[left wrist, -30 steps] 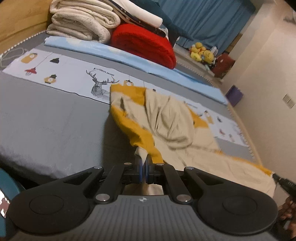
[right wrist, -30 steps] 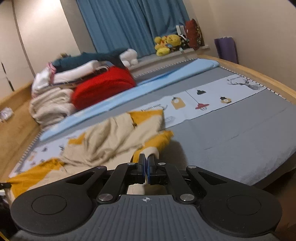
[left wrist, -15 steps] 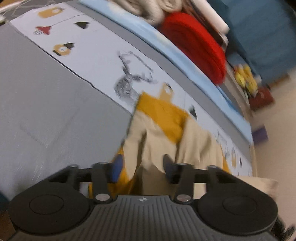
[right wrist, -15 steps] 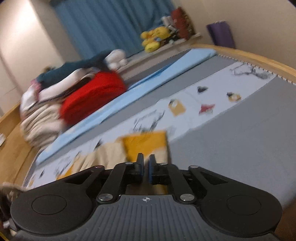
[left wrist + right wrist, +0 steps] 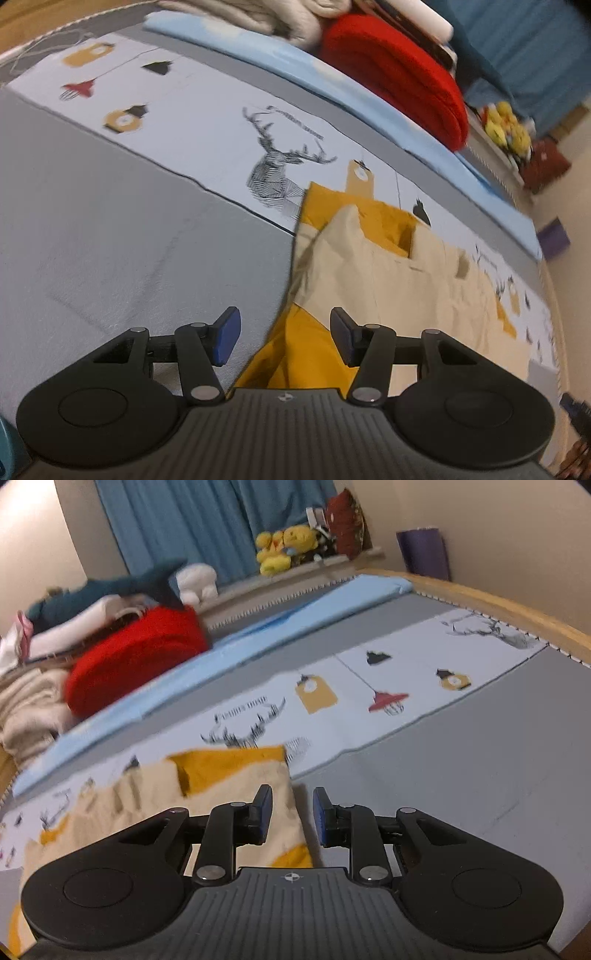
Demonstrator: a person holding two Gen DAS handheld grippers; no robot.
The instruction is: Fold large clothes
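A beige and mustard-yellow garment (image 5: 388, 273) lies spread on the bed; it also shows in the right wrist view (image 5: 221, 786). My left gripper (image 5: 284, 338) is open and empty, its jaws wide apart above the garment's near left edge. My right gripper (image 5: 291, 818) is open and empty, its jaws a little apart over the garment's right edge. Neither gripper holds cloth.
The bed has a grey cover (image 5: 110, 240) with a white printed strip (image 5: 369, 694) and a light blue mat (image 5: 295, 616). A red folded blanket (image 5: 399, 70) and stacked bedding (image 5: 33, 701) lie at the far side. Plush toys (image 5: 288, 546) sit by the blue curtain.
Both grippers were shut on the garment's edge one second ago. They have moved forward over the bed, let the cloth go and opened; the garment now lies flatter.
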